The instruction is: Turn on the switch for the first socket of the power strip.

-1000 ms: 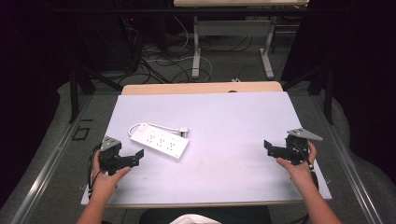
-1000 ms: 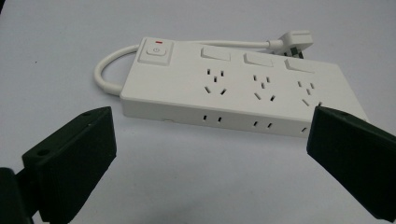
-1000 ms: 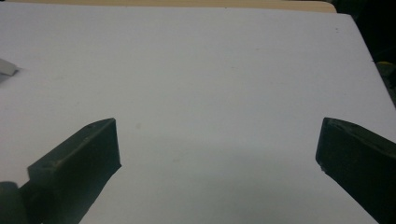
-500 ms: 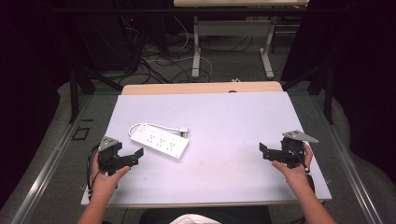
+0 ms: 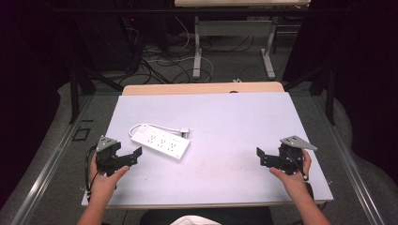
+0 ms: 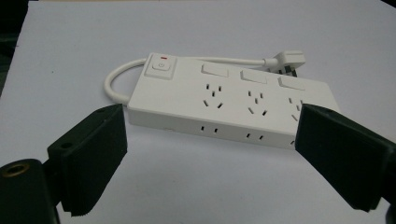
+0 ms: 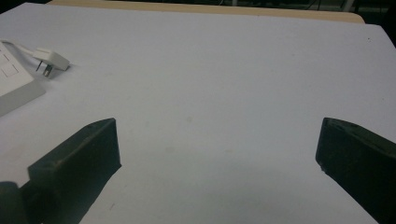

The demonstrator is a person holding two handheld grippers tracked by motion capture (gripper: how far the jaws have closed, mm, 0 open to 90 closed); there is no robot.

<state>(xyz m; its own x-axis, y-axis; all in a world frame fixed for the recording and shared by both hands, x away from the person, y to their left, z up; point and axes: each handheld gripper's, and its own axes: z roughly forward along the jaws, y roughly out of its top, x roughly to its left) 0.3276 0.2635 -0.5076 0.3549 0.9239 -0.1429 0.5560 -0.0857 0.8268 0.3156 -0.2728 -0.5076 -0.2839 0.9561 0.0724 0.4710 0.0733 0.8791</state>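
I have the left gripper [image 5: 133, 156] low at the near left corner of the table [image 5: 234, 122], its jaws standing wide with nothing between them; they have just been closing a little, yet they grip nothing. Straight ahead of those jaws, just beyond their tips and apart from them, lies the white power strip [image 6: 229, 105], flat on the table with its switch end toward my left jaw and its short cord looping round the back to the plug [image 6: 289, 60]. My right gripper [image 5: 264, 157] sits well apart at the near right side, jaws also spread wide and empty over bare tabletop, with the plug off to its far left.
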